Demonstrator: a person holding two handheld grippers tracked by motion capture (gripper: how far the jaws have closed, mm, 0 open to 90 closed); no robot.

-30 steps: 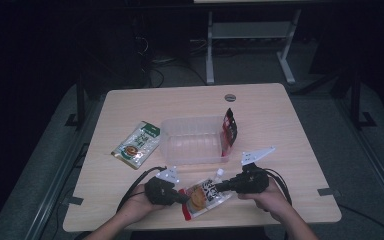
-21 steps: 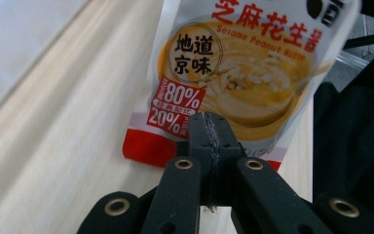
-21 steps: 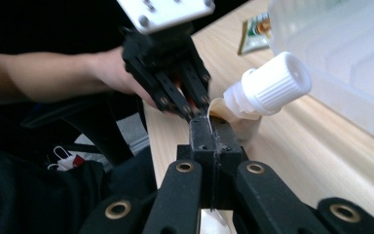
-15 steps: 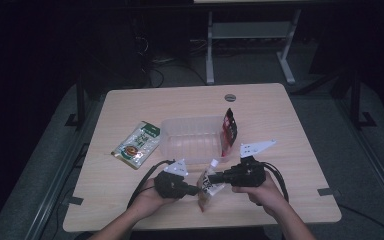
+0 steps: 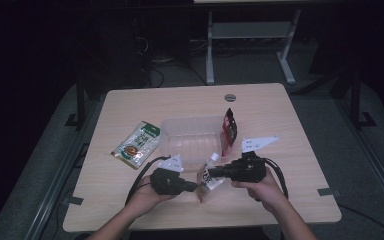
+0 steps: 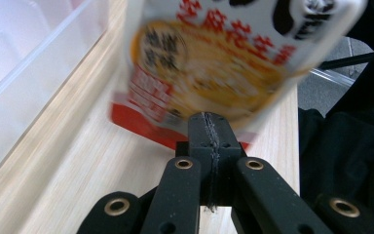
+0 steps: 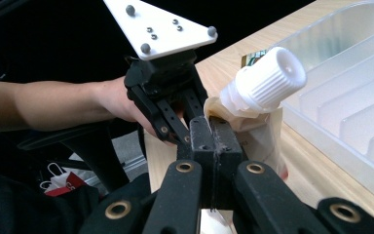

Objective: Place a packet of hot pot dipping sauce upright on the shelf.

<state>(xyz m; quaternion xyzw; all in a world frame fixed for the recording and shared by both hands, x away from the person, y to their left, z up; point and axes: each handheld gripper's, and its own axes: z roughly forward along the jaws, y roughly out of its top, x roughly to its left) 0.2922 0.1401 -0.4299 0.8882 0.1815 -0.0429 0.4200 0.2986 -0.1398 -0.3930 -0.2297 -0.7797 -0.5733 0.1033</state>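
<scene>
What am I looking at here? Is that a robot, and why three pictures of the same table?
No robot: a person holds a two-jaw tool in each hand. One camera looks down from above; the other two ride on the tools and look along their black jaws. The left gripper and right gripper are both shut on a spouted food pouch, lifted just above the wooden table. Its white screw cap shows up close. On the table lie a clear plastic bin, a green packet and a red packet propped against the bin.

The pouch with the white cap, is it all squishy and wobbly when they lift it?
Probably floppy: the pouch creases below its hard cap. It likely sags, so the left gripper and right gripper each pinch an end.
</scene>
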